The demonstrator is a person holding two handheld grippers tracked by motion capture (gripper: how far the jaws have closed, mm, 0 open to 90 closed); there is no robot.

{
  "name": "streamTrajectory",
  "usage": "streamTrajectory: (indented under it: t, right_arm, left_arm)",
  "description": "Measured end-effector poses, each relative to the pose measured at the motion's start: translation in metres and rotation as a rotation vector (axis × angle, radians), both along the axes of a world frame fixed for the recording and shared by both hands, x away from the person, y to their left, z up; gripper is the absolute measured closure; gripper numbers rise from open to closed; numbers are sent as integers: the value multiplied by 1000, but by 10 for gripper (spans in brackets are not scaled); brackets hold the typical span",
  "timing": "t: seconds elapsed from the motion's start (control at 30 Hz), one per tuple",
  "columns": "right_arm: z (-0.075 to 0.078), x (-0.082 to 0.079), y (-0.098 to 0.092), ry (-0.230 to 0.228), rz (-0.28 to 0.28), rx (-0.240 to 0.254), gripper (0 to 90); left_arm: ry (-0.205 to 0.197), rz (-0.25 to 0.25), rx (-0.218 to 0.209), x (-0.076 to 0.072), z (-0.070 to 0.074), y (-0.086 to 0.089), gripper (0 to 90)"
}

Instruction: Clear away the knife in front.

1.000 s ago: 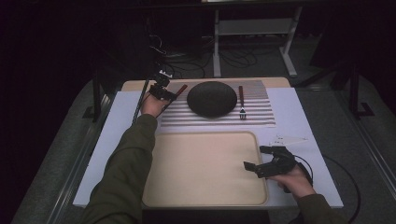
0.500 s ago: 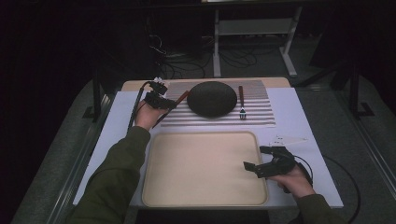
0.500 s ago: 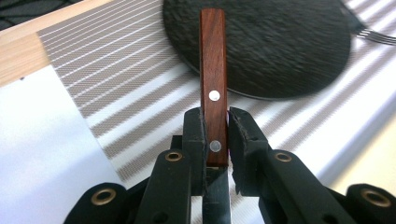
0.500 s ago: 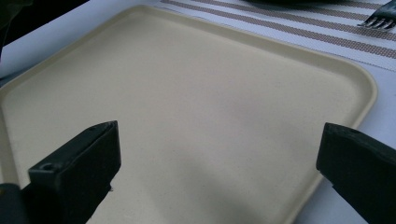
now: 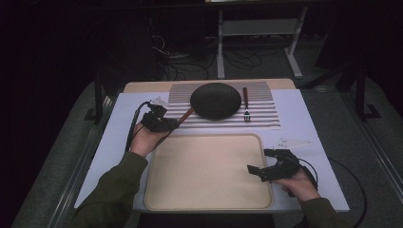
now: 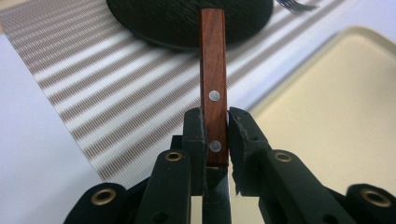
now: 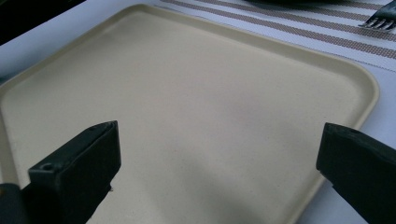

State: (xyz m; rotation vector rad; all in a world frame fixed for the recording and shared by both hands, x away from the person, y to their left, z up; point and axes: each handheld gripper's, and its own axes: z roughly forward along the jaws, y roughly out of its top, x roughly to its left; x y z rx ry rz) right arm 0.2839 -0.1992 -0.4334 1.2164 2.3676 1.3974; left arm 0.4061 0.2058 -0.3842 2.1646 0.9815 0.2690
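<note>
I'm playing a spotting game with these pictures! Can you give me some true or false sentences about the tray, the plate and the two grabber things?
1. The left gripper is shut on the wooden-handled knife. True.
2. The tray has a plate lying in it. False: the tray is bare, and the dark plate sits on the striped placemat beyond it.
3. The right gripper has its jaws wide apart over the tray. True.
4. The fork lies to the left of the plate. False: it lies to the plate's right, on the placemat.
5. The right gripper holds a spoon. False: nothing is between its jaws.
</note>
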Motion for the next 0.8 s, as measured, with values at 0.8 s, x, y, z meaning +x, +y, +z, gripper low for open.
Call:
streamTrajectory:
  t: [0.8]
  right_arm:
    - [-1, 1, 0, 3, 0, -4, 0]
  left_arm:
    - [48, -17, -32, -73, -39, 5, 784]
